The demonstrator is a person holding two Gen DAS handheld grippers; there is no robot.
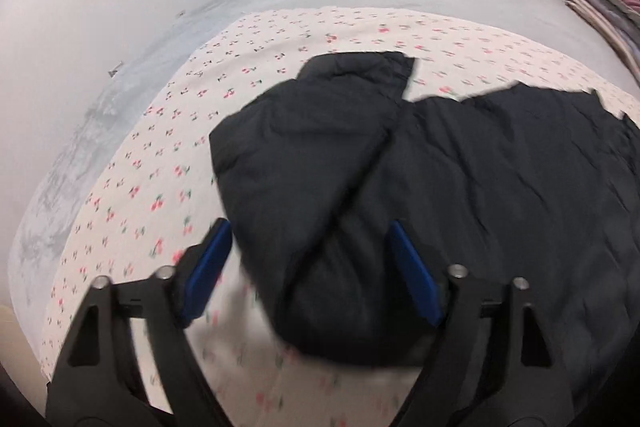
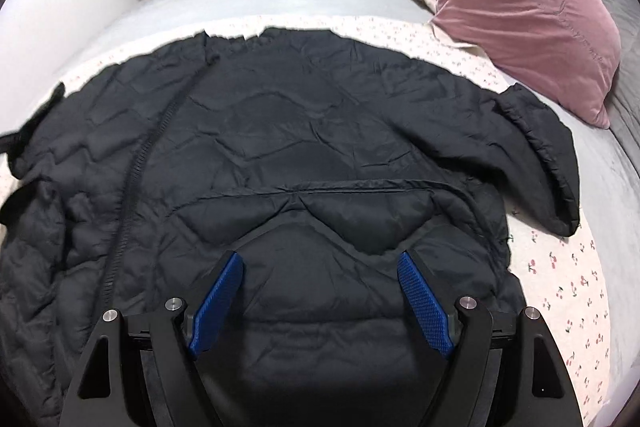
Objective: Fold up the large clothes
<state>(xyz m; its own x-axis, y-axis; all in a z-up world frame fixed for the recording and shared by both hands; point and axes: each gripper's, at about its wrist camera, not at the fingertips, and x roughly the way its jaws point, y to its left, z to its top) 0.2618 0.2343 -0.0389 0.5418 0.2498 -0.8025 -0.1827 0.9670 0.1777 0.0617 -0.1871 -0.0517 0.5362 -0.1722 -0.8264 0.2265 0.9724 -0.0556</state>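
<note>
Both wide and empty, the left gripper [image 1: 310,267] and right gripper [image 2: 320,301] are hovering over the soft, puffy black jacket [image 2: 304,131], best pinched at its edge just ahead.

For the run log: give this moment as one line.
black jacket: spread on cherry-print sheet | left gripper: open, over sleeve | right gripper: open, over hood

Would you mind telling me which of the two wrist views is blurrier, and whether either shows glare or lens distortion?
Left wrist view: noticeably motion-blurred, the black jacket and cherry-print sheet smeared near the left gripper. Right wrist view: sharper, jacket quilting and pink pillow crisp beyond the right gripper. Both: strong fisheye bending, dark corners, soft even light, no glare.
</note>
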